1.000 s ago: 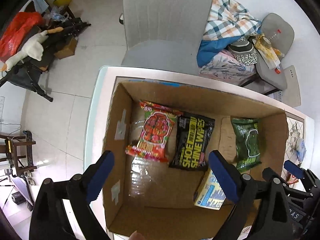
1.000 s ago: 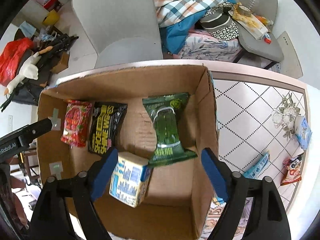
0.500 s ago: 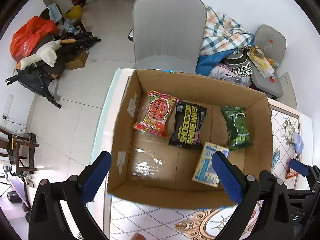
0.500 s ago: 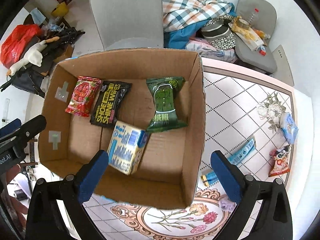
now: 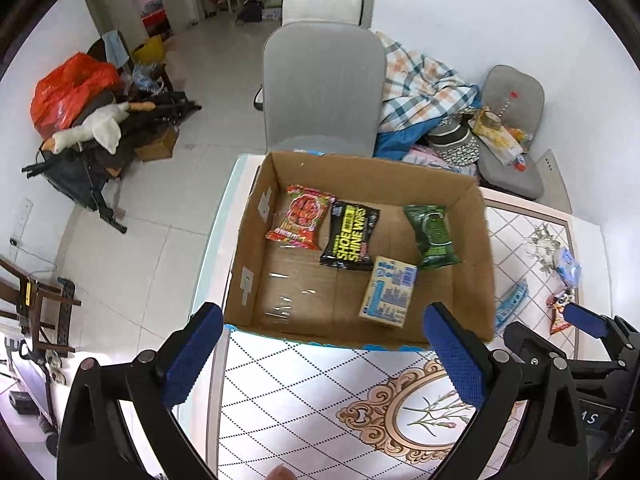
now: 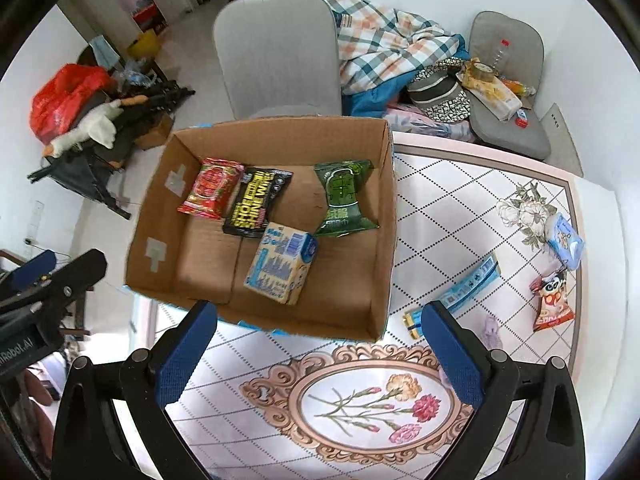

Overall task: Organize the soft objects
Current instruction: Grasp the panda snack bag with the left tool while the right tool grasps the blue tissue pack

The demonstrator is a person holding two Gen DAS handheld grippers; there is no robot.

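An open cardboard box stands on the patterned table. Inside lie a red snack pack, a black shoe-wipes pack, a green wipes pack and a pale blue-and-cream tissue pack. My left gripper hangs open and empty above the table in front of the box. My right gripper is likewise open and empty, near the box's front right corner. On the table right of the box lie a long blue packet, a red-and-white snack packet and a light blue tissue pack.
A grey chair stands behind the table, with a second chair piled with clothes and bottles to its right. Bags and a folded stroller sit on the floor at left. A small lilac item lies by my right gripper's finger.
Both grippers have pulled up and back out of the box and opened slightly wider. The tissue pack, between the right gripper's jaws earlier, now lies on the box floor.
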